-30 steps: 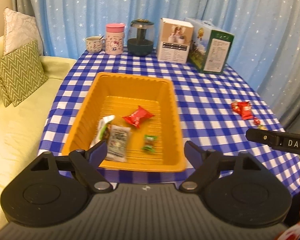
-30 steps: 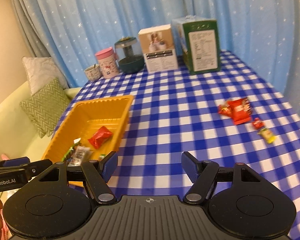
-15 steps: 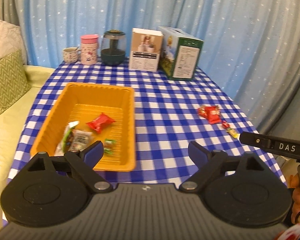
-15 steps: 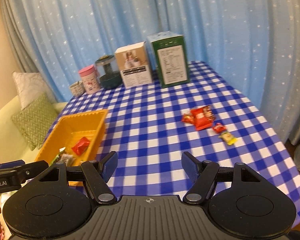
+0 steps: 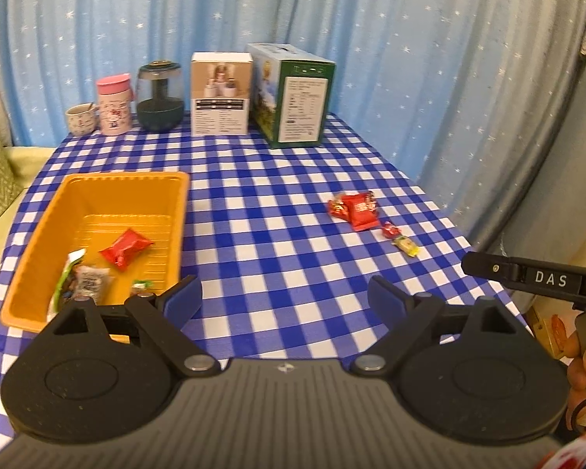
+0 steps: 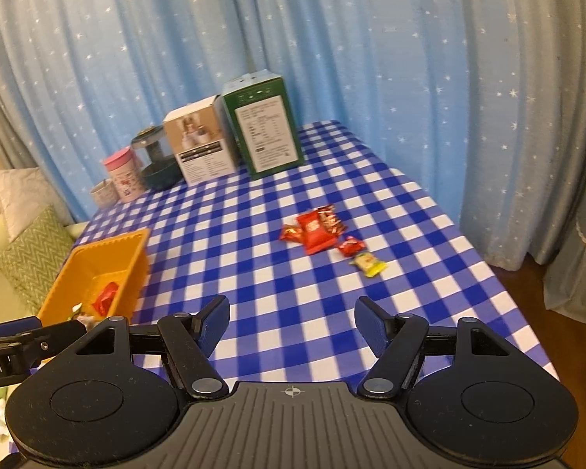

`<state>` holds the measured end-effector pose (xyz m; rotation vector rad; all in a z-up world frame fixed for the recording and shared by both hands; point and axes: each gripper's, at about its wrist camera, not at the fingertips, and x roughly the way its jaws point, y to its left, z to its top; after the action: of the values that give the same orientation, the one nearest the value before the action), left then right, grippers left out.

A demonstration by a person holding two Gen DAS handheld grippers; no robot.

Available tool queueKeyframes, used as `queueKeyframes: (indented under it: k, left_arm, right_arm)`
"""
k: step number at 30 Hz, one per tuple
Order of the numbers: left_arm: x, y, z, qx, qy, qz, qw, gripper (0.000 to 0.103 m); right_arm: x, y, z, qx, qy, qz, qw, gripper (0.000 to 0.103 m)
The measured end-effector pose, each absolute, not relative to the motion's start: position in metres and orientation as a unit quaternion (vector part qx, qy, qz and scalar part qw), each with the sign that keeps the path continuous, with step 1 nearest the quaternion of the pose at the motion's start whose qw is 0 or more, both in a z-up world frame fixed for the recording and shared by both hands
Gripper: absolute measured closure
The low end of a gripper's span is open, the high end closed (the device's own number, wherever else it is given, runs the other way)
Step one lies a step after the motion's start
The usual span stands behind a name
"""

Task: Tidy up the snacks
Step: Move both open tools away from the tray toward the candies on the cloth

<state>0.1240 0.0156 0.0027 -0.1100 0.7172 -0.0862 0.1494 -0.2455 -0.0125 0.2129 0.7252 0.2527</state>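
Observation:
An orange bin (image 5: 39,230) (image 6: 133,258) sits at the table's left and holds a red packet (image 5: 125,250), a grey-white packet (image 5: 92,282) and a small green candy. Loose snacks lie at the right: a big red packet (image 5: 361,211) (image 6: 316,230) with smaller red ones beside it, a small red candy (image 5: 390,230) (image 6: 351,246) and a yellow-green candy (image 5: 406,245) (image 6: 368,264). My left gripper (image 5: 285,299) hangs open over the near table edge, nothing between its fingers. My right gripper (image 6: 292,324) is open too, empty, short of the loose snacks.
Along the table's far edge stand a cup (image 5: 81,118), a pink tumbler (image 5: 114,103), a dark glass jar (image 5: 160,95), a white box (image 5: 220,93) and a green box (image 5: 295,95). Blue starred curtains hang behind. A sofa with cushions (image 6: 31,258) lies left; the table's right edge drops to the floor.
Both views have swung right and pulled back: the bin slid to the left, the loose snacks came towards the middle. The left gripper's jaws stand a little wider than a second ago.

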Motion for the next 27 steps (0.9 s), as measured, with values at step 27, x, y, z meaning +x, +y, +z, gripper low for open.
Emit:
queueKeyframes:
  k: [27]
  left_arm:
    - [0.175,-0.051,-0.021,-0.011,0.337,-0.075,0.938,0.013]
  right_arm:
    - [0.188,-0.307,-0.038,0.077,0.346,0.106,0.929,0.032]
